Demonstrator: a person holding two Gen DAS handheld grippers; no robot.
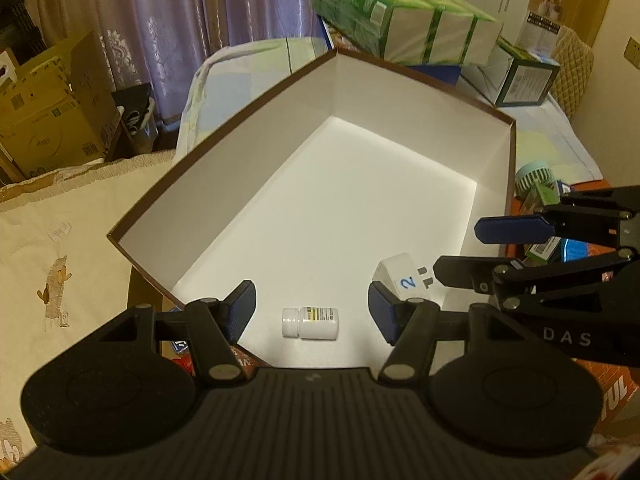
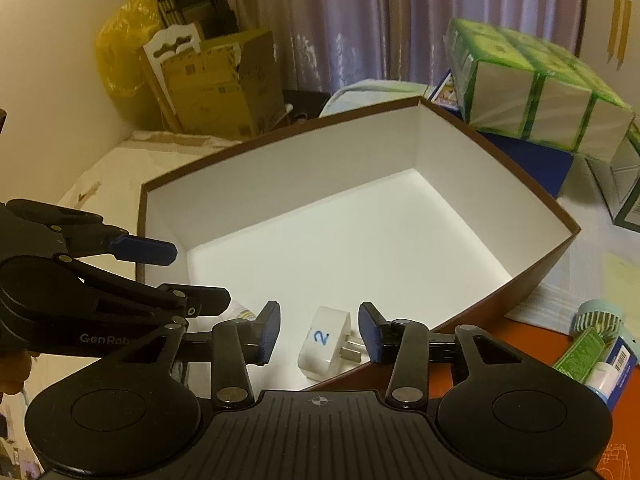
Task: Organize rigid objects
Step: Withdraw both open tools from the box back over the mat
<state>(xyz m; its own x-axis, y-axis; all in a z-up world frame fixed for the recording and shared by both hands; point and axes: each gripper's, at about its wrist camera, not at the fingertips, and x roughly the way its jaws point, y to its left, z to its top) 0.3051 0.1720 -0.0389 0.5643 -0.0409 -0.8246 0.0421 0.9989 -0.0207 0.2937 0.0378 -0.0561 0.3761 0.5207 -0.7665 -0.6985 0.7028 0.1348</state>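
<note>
A large brown box with a white inside [image 1: 224, 160] fills both views [image 2: 500, 240]. A small white pill bottle [image 1: 310, 322] lies on its side on the box floor, below and between the open fingers of my left gripper [image 1: 312, 314]. A white plug adapter marked "2" [image 1: 400, 278] lies on the box floor near the right wall. In the right wrist view the adapter [image 2: 324, 342] lies below and between the open fingers of my right gripper [image 2: 318, 332]. Neither gripper holds anything. Each gripper shows in the other's view, the right [image 1: 472, 248] and the left [image 2: 192, 276].
Green-wrapped tissue packs [image 1: 400, 16] on a blue box stand behind the brown box. A mint-green fan [image 2: 598, 318], a green packet [image 2: 580, 354] and a blue-and-white tube [image 2: 612, 376] lie on the orange surface at right. Cardboard boxes [image 1: 52, 108] stand at left by the curtain.
</note>
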